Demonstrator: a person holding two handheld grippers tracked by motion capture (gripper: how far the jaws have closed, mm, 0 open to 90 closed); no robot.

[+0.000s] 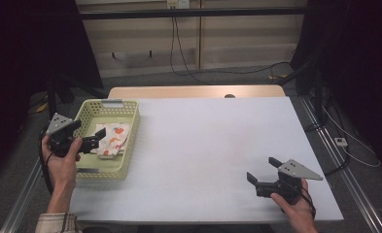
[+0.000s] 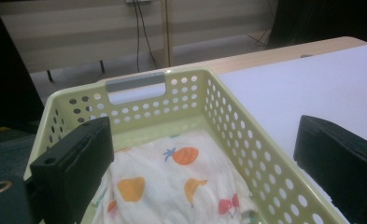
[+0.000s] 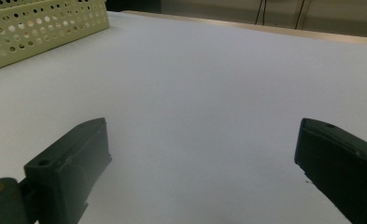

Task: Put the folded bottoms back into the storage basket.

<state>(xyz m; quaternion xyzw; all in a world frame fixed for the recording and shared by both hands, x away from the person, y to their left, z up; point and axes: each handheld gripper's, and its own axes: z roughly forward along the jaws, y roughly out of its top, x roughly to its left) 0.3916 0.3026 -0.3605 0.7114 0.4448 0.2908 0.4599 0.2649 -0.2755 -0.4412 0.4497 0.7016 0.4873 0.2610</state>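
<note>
The white worktop carries a pale green basket at its left edge, a fruit-print cloth lying inside. My left tongs hover spread over that cloth; my right tongs gape above bare worktop.

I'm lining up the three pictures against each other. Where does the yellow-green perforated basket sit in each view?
High view: basket at the table's left edge, under the left tongs, holding a fruit-print cloth.
Left gripper view: basket across the centre, cloth inside.
Right gripper view: basket in the top left corner, far off.
Shared landmark: the white table top.
</note>
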